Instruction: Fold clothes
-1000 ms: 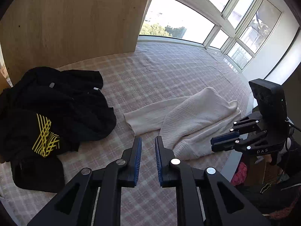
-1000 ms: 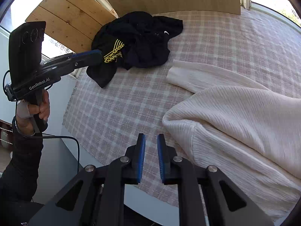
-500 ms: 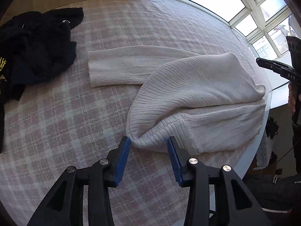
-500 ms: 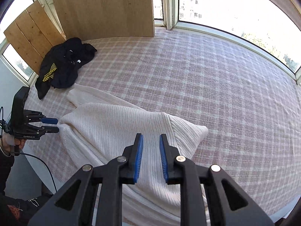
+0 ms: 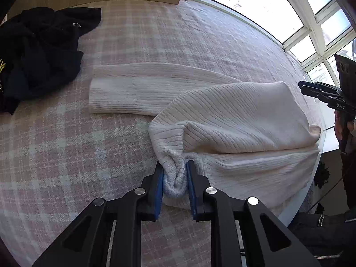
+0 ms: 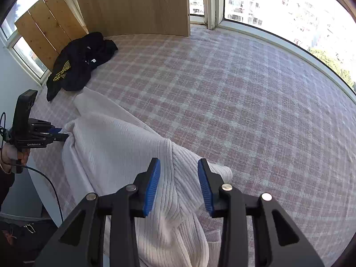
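so, grabbing the cream sweater to fold it

left gripper (image 5: 175, 179) has just pinched shut on a bunched corner of the cream sweater (image 5: 233, 120), which lies at the near edge of the plaid bed (image 6: 244, 93). right gripper (image 6: 179, 183) has just been opening, jaws straddling a ridge, not clamped. i'd get a full bite before lifting both sides evenly.

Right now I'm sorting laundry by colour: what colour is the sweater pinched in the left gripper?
Cream ribbed sweater; left wrist view shows it best.
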